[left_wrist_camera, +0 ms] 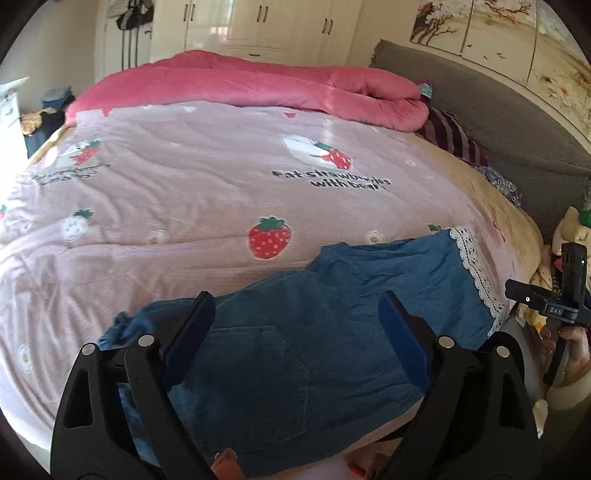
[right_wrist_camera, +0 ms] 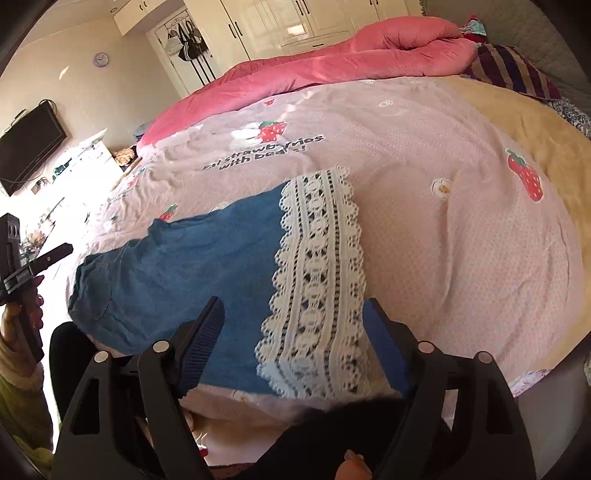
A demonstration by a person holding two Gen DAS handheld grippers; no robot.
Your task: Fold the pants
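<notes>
Blue denim pants (left_wrist_camera: 295,332) with a white lace hem (left_wrist_camera: 476,273) lie spread on the near edge of the bed. My left gripper (left_wrist_camera: 297,306) is open above the waist and back-pocket end, holding nothing. My right gripper (right_wrist_camera: 295,314) is open above the lace hem (right_wrist_camera: 317,280) at the leg end, holding nothing. The denim (right_wrist_camera: 184,266) stretches left from the hem in the right wrist view. The right gripper's body also shows at the right edge of the left wrist view (left_wrist_camera: 565,295), and the left gripper's body at the left edge of the right wrist view (right_wrist_camera: 22,266).
The bed has a pink strawberry-print cover (left_wrist_camera: 207,192). A rolled pink quilt (left_wrist_camera: 258,85) lies along the far side. A striped pillow (left_wrist_camera: 454,136) and grey headboard (left_wrist_camera: 517,122) are at the right. Wardrobes (left_wrist_camera: 258,26) stand behind.
</notes>
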